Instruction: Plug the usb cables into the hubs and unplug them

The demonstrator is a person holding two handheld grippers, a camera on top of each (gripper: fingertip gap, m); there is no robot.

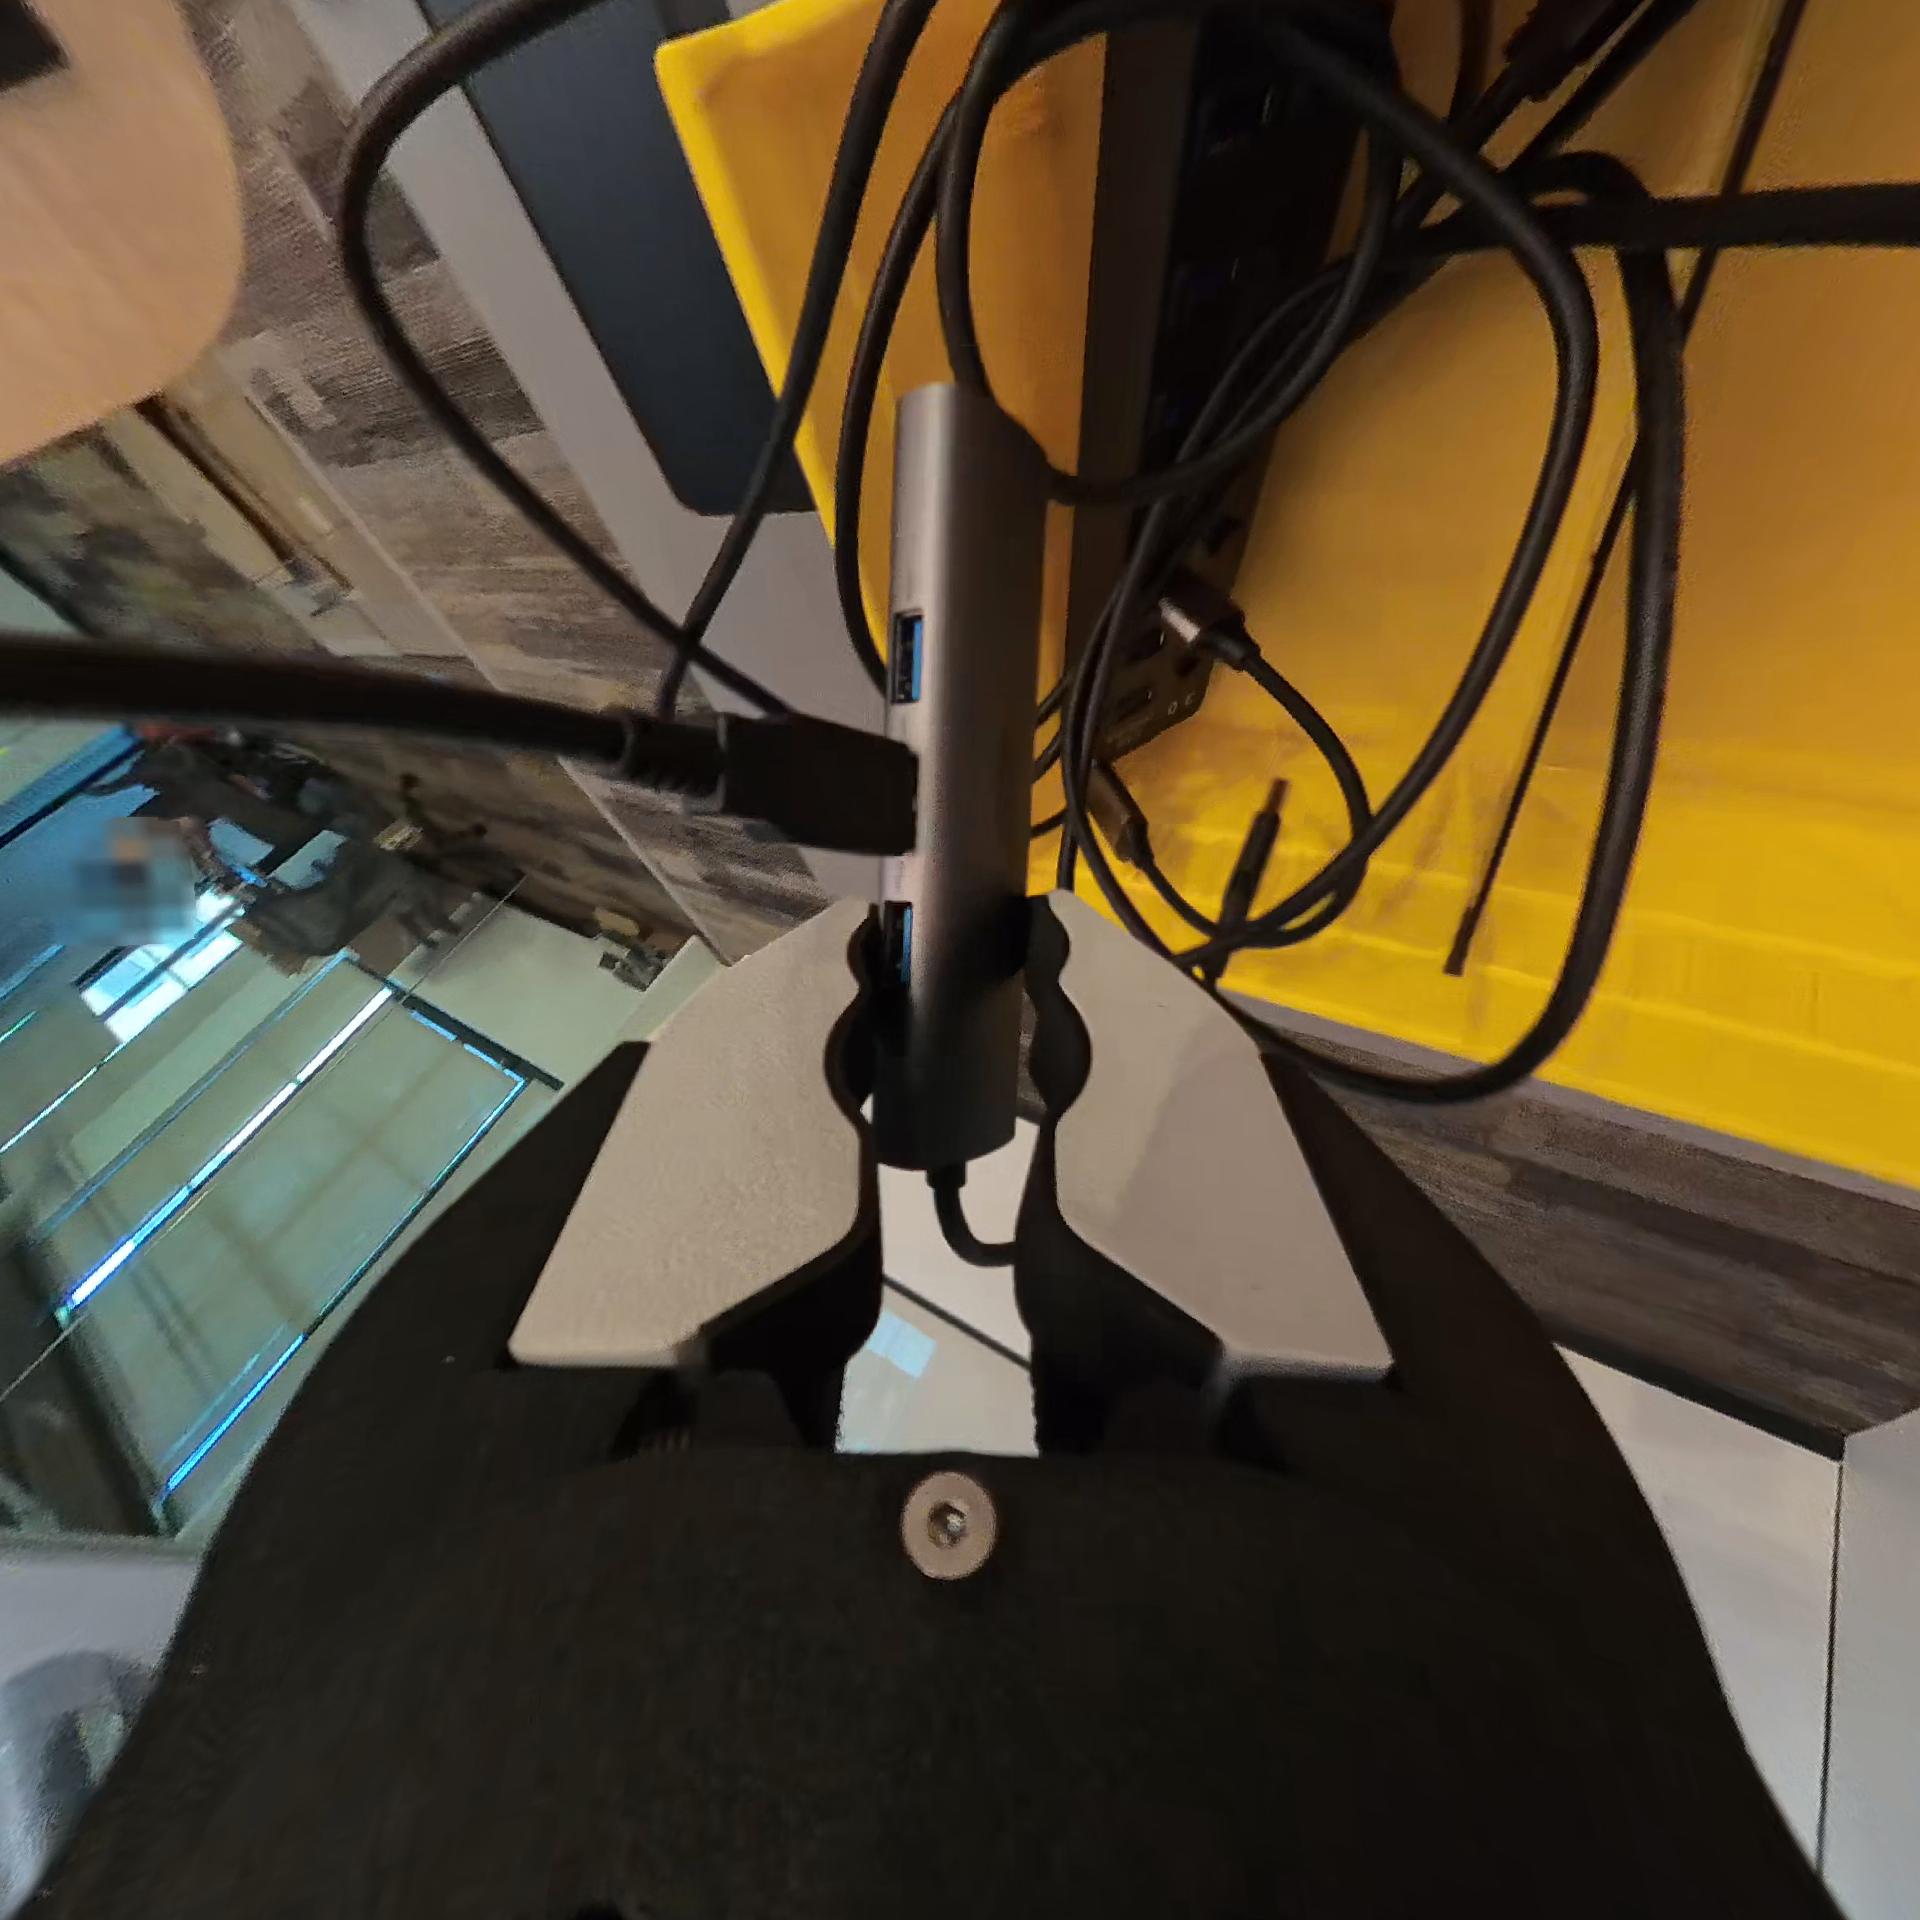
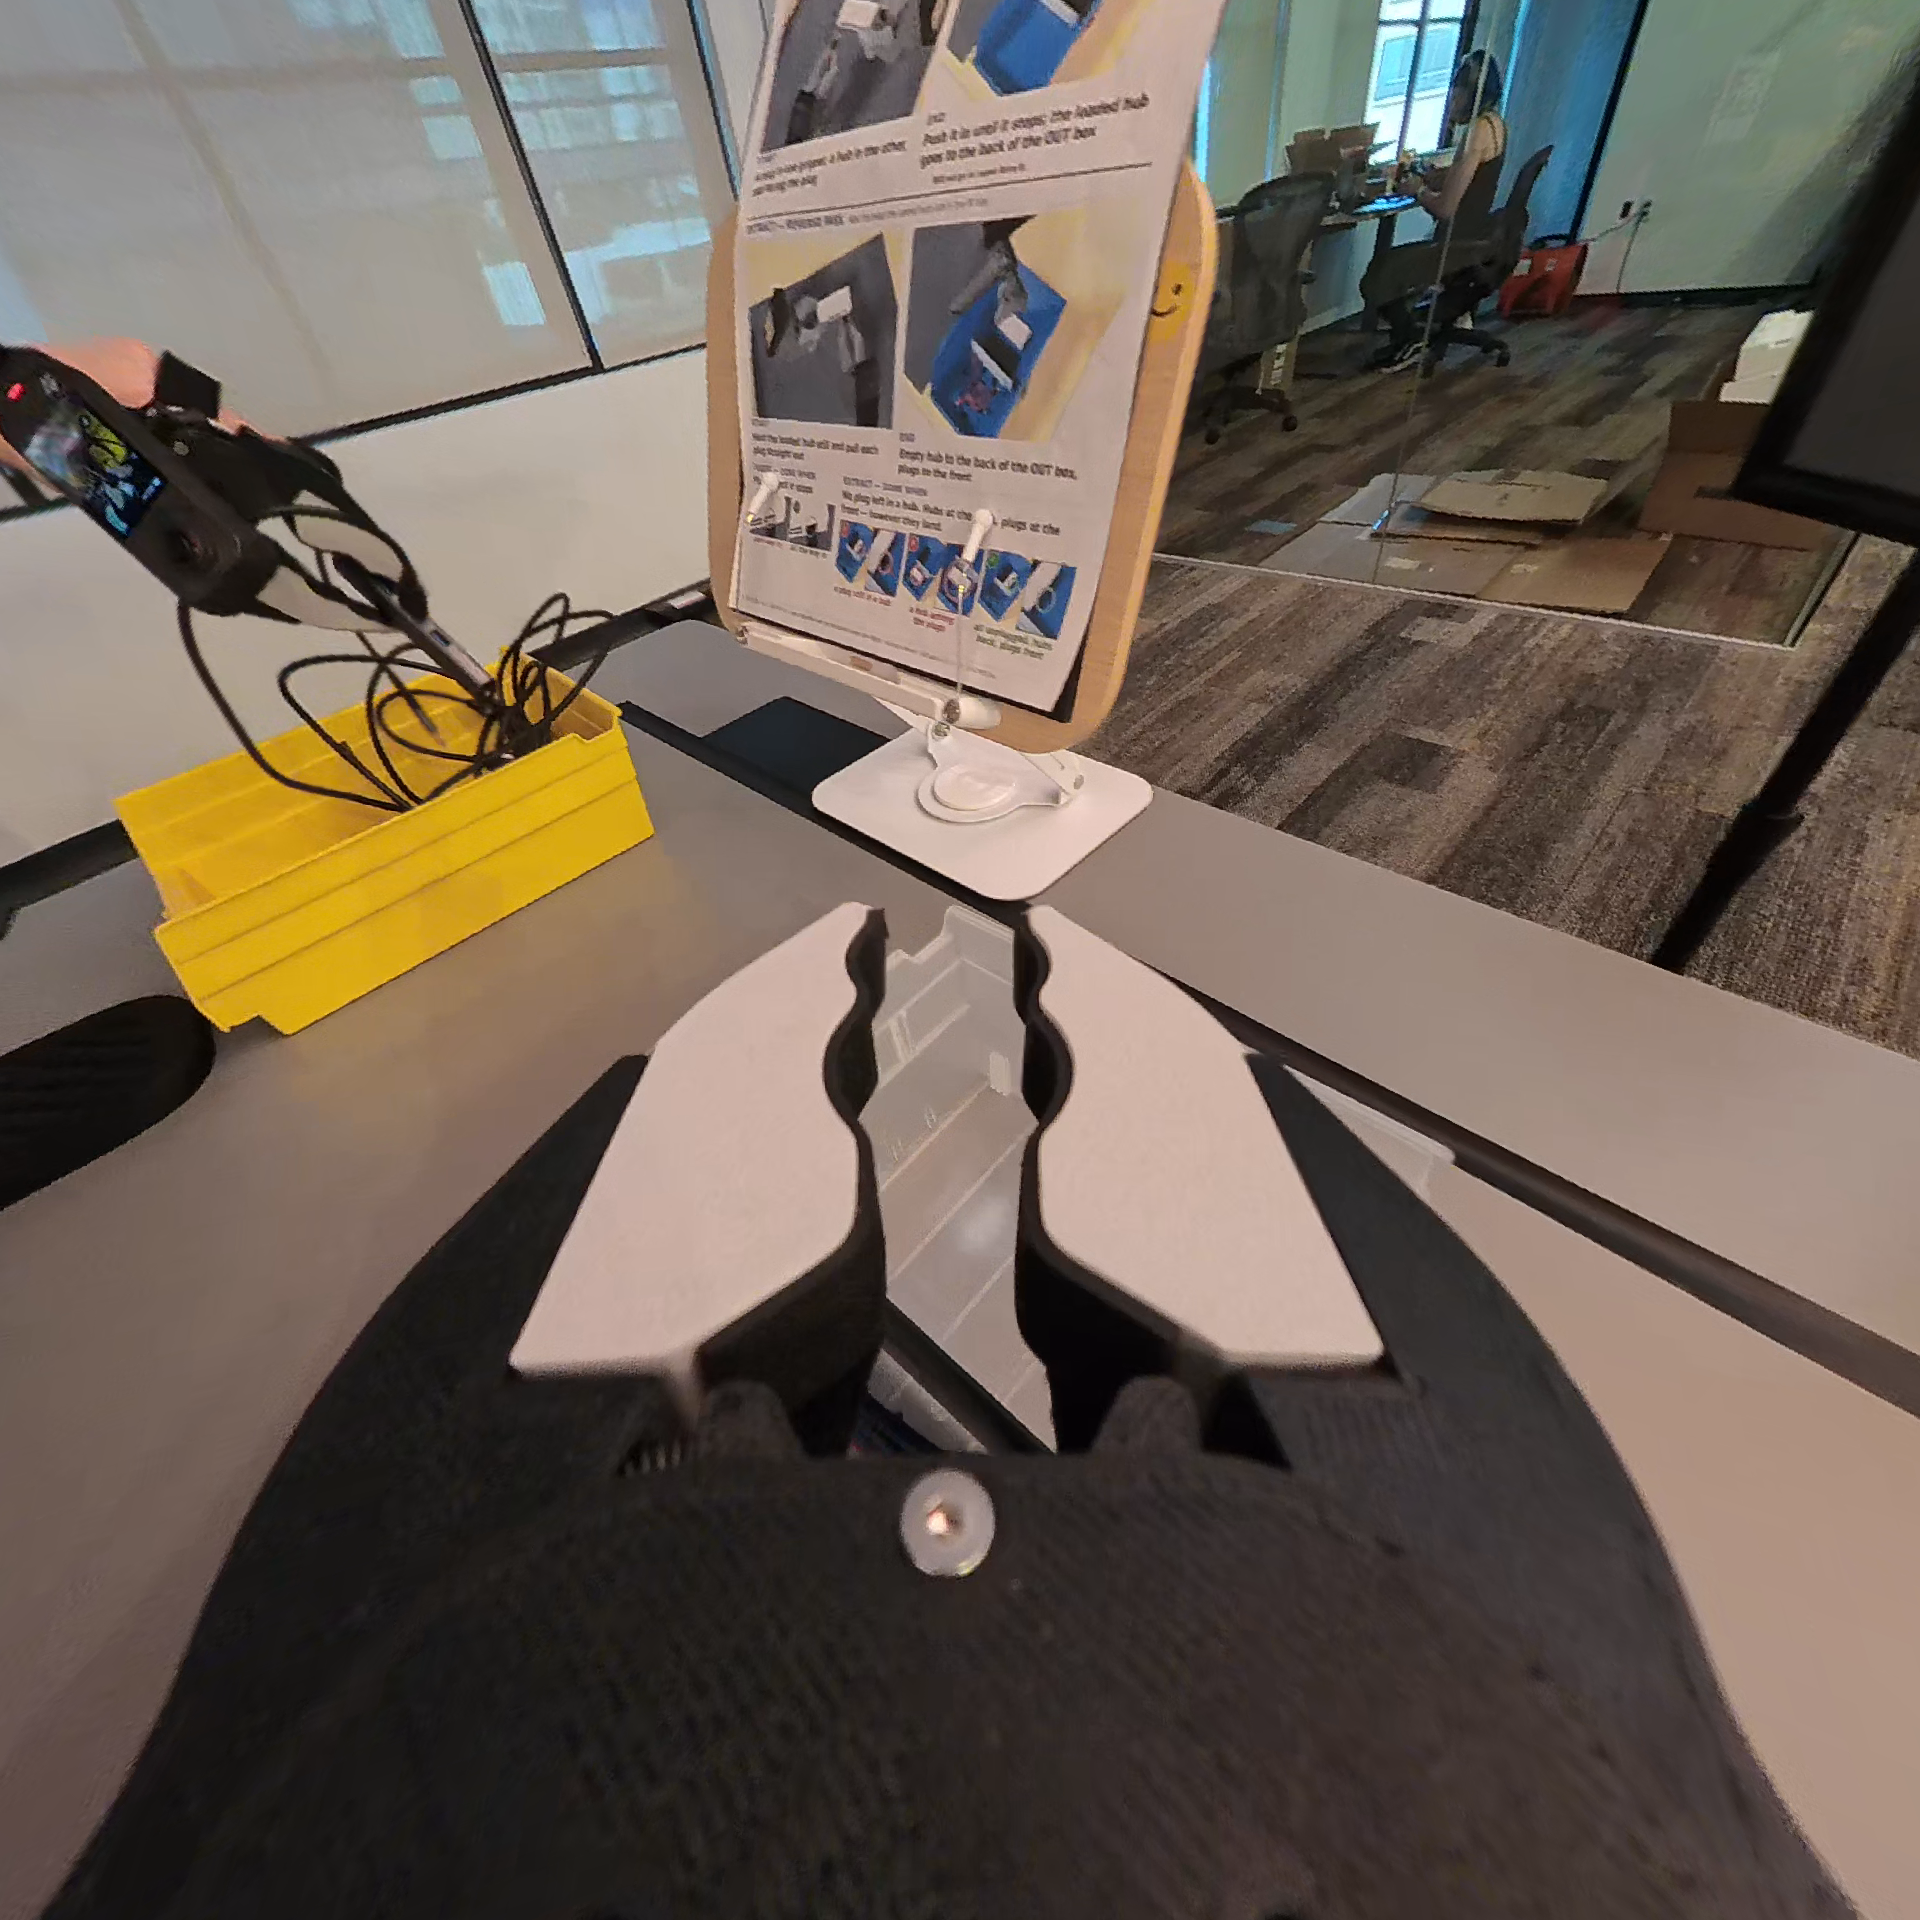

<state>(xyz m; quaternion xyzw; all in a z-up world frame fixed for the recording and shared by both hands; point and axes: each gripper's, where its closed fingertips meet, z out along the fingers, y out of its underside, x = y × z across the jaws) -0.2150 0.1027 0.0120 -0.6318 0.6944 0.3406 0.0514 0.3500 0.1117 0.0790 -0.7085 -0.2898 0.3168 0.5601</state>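
Note:
My left gripper [image 1: 951,925] is shut on a slim grey USB hub [image 1: 951,665] and holds it above the yellow bin [image 1: 1714,644]. A black USB plug [image 1: 816,779] with a thick black cable sits in the hub's side port; blue ports show above and below it. Several black cables [image 1: 1455,499] and a dark hub lie tangled in the bin. My right gripper [image 2: 951,935] is open and empty, low over the grey table, above a clear plastic bin [image 2: 956,1101]. The right wrist view shows the left gripper [image 2: 416,623] with the hub [image 2: 447,649] over the yellow bin [image 2: 395,873].
A white stand holding a wooden board with an instruction sheet [image 2: 935,416] stands at the table's far edge. A dark padded object [image 2: 83,1081] lies left of the yellow bin. A person sits at a desk in the far room [image 2: 1465,177]. Flattened cardboard [image 2: 1527,520] lies on the carpet. The left gripper's tips are roughly 55 centimetres from the right gripper's.

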